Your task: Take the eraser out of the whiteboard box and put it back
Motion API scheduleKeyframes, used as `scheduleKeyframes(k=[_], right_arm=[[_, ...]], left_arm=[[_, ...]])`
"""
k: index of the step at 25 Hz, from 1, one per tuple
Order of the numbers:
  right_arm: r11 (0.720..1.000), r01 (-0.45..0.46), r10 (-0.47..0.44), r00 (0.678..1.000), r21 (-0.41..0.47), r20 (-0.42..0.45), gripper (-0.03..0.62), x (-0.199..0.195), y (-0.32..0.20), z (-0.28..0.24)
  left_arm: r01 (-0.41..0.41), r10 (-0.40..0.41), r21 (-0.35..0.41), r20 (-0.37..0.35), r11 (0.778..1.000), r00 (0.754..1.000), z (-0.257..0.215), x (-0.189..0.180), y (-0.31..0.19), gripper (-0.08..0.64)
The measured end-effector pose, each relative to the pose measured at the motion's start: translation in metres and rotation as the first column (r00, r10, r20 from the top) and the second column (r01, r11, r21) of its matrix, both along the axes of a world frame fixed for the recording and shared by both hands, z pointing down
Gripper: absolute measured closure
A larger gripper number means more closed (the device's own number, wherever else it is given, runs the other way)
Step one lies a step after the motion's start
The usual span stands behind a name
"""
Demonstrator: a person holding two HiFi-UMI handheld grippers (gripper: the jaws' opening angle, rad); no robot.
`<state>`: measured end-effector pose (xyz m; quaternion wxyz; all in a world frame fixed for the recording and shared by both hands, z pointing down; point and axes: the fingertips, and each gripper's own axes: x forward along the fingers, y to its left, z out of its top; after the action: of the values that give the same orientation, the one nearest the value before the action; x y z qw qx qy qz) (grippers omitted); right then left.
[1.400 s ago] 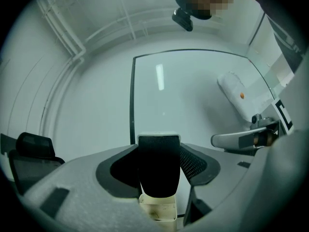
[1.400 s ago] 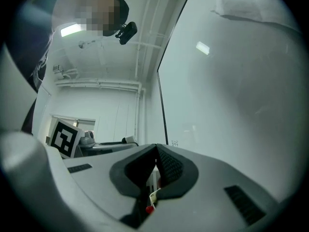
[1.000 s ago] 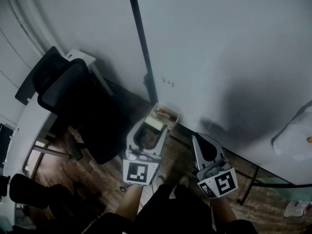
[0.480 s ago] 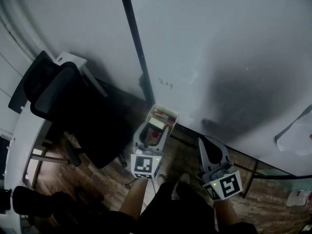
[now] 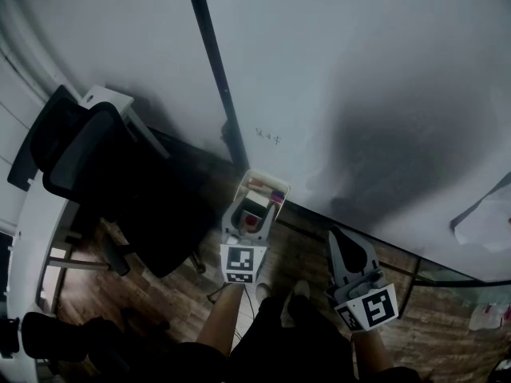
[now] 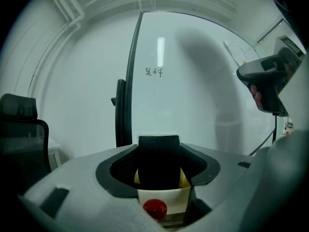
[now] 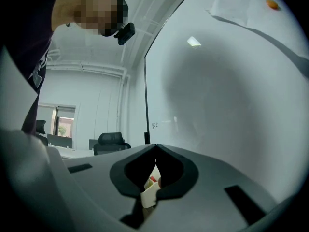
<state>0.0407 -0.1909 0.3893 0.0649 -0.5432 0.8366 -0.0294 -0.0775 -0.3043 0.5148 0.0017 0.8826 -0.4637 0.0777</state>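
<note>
A white whiteboard box (image 5: 277, 188) hangs at the foot of the whiteboard (image 5: 359, 70). My left gripper (image 5: 250, 215) sits just in front of it and above it, shut on the eraser (image 6: 159, 153), a black-faced block with yellow sides that fills the gap between the jaws. Below the eraser in the left gripper view are the box's white front wall (image 6: 166, 199) and a red round thing (image 6: 155, 208). My right gripper (image 5: 343, 244) hangs to the right of the box, shut and empty, its tips meeting (image 7: 155, 152). It also shows in a hand at the right of the left gripper view (image 6: 263, 81).
A black office chair (image 5: 96, 174) and a white desk (image 5: 36, 214) stand to the left. A black vertical post (image 5: 209, 70) runs down the board beside small handwriting (image 5: 267, 136). A paper sheet (image 5: 483, 222) hangs on the board at right. Wooden floor (image 5: 172, 294) lies below.
My left gripper has sunk with the eraser and come down in front of the box. The right gripper has hardly moved.
</note>
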Motion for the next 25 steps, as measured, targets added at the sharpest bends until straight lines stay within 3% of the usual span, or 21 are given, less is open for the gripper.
scheduleKeyframes(k=[14,25], right_arm=[[1.0,0.005,-0.005,1.0,0.016,0.02,0.589,-0.001,0.001,-0.006],[0.999,0.034,-0.034,0.999,-0.003,0.022,0.59,-0.005,-0.002,0.005]], left_arm=[[-0.028,0.028,0.005,0.019,1.0,0.999,0.005,0.008,-0.003,0.281],[0.001,0.004,0.06,-0.088,0.998,0.996,-0.044,-0.003,0.015,0.267]])
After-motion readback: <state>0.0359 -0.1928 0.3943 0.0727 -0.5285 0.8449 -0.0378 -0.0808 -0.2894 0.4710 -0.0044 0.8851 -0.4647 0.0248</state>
